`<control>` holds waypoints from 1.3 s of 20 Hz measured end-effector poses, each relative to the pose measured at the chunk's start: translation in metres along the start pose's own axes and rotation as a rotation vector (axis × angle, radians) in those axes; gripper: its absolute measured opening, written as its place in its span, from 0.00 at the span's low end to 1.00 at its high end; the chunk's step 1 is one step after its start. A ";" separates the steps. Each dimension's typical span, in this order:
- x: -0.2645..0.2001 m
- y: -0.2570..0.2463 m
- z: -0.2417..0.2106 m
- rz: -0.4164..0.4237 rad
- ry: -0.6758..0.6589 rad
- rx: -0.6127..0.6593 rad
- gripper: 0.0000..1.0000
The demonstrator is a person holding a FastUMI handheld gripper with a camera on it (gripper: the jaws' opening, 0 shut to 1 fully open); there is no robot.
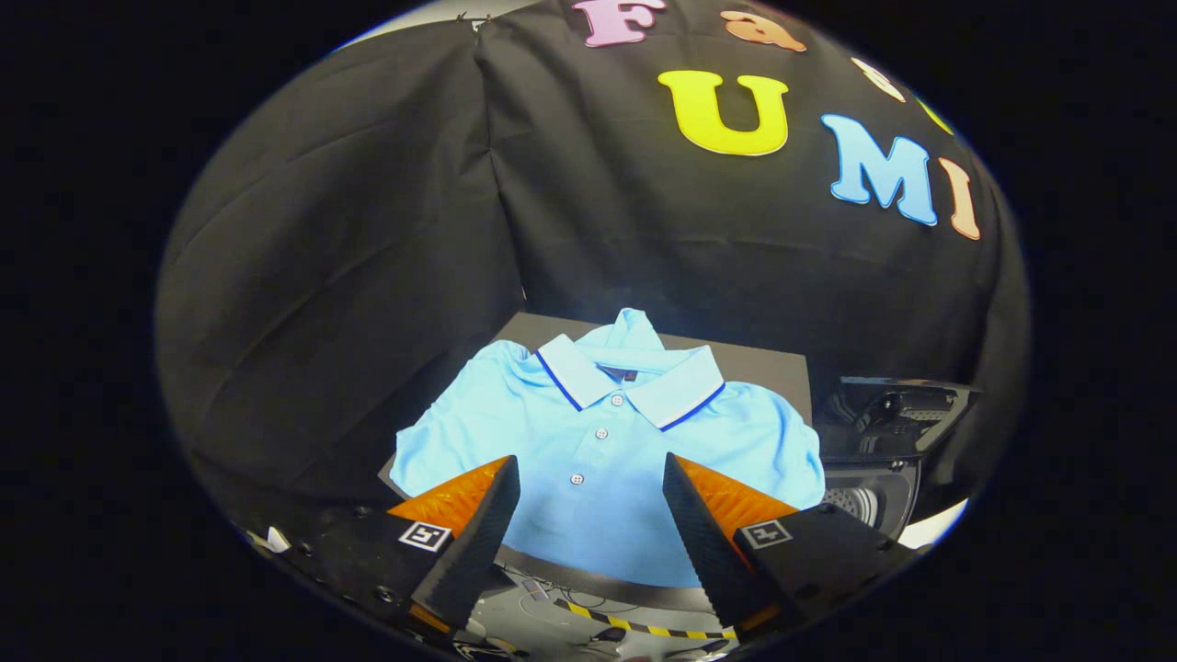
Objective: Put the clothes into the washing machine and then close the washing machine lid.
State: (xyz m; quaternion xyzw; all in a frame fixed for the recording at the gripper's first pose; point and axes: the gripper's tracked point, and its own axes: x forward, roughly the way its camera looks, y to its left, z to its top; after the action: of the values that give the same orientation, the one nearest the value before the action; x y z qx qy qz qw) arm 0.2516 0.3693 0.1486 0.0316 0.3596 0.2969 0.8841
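Observation:
A light blue polo shirt (598,450) with a white, blue-edged collar lies folded on a dark board (763,368), just ahead of my fingers. My gripper (588,478) hovers above the shirt's lower front, open, with nothing between its fingers. To the right of the shirt stands the washing machine (874,478), its dark lid (901,405) raised and part of the perforated drum visible.
Black cloth walls rise behind the board and to the left. Below the fingers runs a grey surface with a yellow-and-black striped strip (634,627). A pale patch of floor (933,526) shows past the washer.

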 end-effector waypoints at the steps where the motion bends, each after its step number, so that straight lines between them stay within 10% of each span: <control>1: 0.007 -0.001 -0.001 -0.015 0.015 -0.011 0.98; 17: 0.057 -0.002 -0.041 -0.072 0.146 -0.109 0.93; 23: 0.059 -0.008 -0.036 -0.020 0.155 -0.134 0.02; 26: 0.056 -0.007 -0.033 0.006 0.155 -0.104 0.02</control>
State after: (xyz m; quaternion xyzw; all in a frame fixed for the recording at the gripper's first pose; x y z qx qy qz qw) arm 0.2652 0.3891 0.0872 -0.0363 0.4110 0.3195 0.8531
